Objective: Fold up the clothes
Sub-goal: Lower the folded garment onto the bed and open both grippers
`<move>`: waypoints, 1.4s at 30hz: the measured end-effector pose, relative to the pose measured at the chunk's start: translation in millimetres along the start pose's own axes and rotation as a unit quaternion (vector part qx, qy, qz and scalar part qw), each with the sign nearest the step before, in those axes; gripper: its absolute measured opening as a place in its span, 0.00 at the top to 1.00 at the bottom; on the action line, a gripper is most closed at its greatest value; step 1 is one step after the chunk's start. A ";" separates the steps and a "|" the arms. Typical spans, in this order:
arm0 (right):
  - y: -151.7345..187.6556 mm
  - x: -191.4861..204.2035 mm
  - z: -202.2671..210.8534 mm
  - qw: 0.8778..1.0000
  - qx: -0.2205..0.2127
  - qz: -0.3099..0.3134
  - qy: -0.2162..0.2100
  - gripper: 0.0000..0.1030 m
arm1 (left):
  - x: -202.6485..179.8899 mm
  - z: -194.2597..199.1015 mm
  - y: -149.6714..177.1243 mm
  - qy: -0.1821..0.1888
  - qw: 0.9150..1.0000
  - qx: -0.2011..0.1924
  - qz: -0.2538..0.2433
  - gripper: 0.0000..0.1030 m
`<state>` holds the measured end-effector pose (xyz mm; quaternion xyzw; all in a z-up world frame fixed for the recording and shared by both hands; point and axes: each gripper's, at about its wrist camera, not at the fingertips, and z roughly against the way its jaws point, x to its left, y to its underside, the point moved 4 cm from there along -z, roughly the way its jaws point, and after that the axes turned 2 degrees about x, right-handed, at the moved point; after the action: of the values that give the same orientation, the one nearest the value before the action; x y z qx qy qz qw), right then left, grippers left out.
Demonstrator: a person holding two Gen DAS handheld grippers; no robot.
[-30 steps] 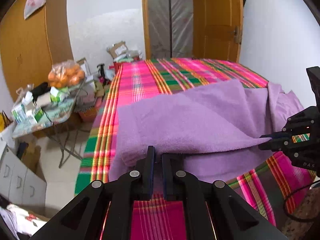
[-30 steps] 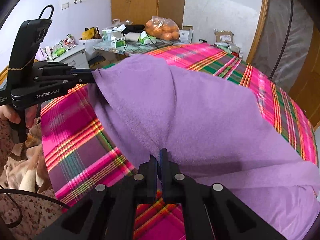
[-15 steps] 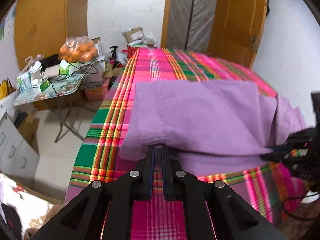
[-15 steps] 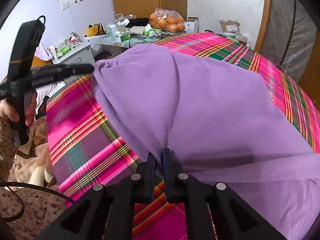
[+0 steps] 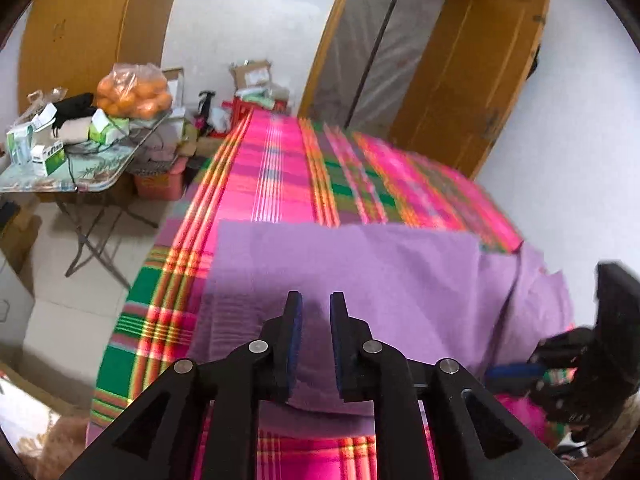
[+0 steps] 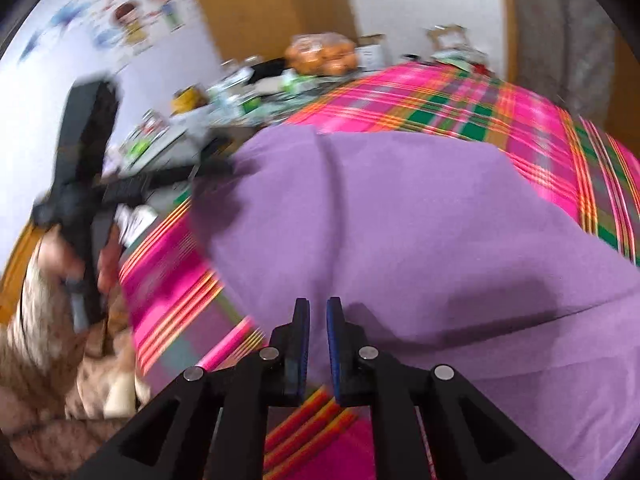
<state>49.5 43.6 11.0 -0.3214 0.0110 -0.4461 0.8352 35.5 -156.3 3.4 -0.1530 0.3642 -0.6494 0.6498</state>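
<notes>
On the folding bench (image 5: 92,178) beside the bed: one clear plastic bag of oranges (image 5: 134,92), plus several small green-and-white cartons (image 5: 48,156), exact count not readable. Beyond the bed's far end, open cardboard boxes (image 5: 252,74) of blurred clutter.

One purple garment (image 5: 360,280), spread flat on the bed's pink-and-green plaid blanket (image 5: 280,168), doubled over itself with a straight far edge; seen from the right wrist (image 6: 400,220) as a broad folded sheet with one shallow crease.

Two grippers. Left gripper (image 5: 315,300): jaws opening, a narrow gap between the blue pads, purple cloth visible beyond the gap but not pinched, near edge of the garment just under the tips. Right gripper (image 6: 318,304): jaws slightly apart, nothing clamped, tips over the garment's near edge where it meets the blanket.

In the right wrist view, left gripper blurred at the garment's left corner, held by one hand (image 6: 106,256). In the left wrist view, right gripper (image 5: 520,370) at the garment's right edge, jaws unreadable there.
</notes>
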 end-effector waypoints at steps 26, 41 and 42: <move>21.7 -66.7 48.0 0.995 -0.066 -0.067 0.016 0.77 | 13.4 13.4 32.4 -0.047 0.997 0.017 0.051 0.86; 103.4 -216.4 227.9 0.933 -0.088 -0.171 0.303 0.77 | -102.8 -20.2 1.1 0.050 0.997 0.034 -0.049 0.77; 107.1 -223.2 235.0 0.926 -0.080 -0.169 0.327 0.76 | -115.0 -28.1 1.4 0.061 0.995 0.040 -0.062 0.77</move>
<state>65.9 377.7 78.9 -0.2207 0.2652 -0.6586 0.6687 30.1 -38.6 14.7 -0.1091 0.3662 -0.7110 0.5903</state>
